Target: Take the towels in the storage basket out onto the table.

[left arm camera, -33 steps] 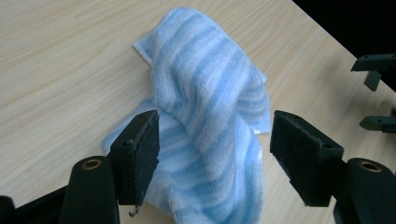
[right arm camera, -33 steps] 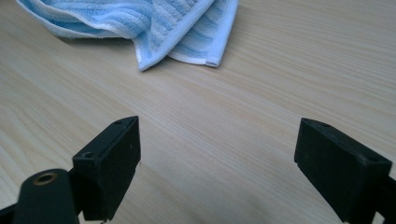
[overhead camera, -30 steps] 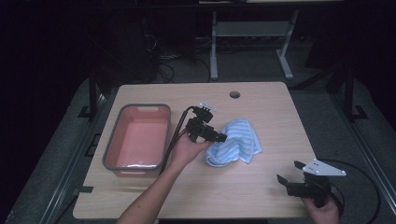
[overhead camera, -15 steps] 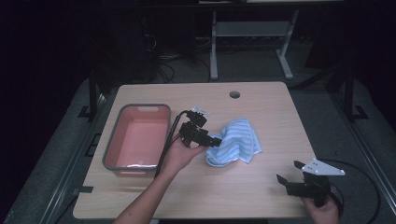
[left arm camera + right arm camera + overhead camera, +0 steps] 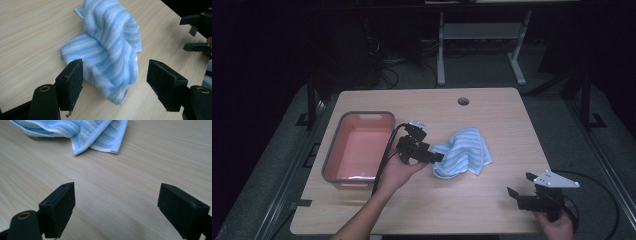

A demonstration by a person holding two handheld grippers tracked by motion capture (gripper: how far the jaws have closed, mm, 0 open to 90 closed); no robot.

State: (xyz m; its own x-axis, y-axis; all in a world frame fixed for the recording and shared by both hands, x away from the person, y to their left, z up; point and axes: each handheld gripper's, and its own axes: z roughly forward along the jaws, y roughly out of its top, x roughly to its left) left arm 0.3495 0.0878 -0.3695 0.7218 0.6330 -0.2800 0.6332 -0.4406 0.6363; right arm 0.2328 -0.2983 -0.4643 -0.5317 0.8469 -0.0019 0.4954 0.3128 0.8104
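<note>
Item: crumpled blue-and-white striped terry towel [image 5: 463, 152], lying mid-surface on the pale wooden surface [image 5: 492, 112], right of an empty pink plastic tub with grey rim [image 5: 332, 155].

Left gripper [image 5: 436, 157]: jaws just been widening, nothing clamped; towel edge sits between them (untouched by the pads).

Right gripper [image 5: 519, 186]: wide open, empty, well apart.

Progress: towel not yet picked up; everything remains.

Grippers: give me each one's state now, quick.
Left gripper: open, jaws just widened, astride the striped towel, not pressing it.
Right gripper: open, holding nothing.
</note>
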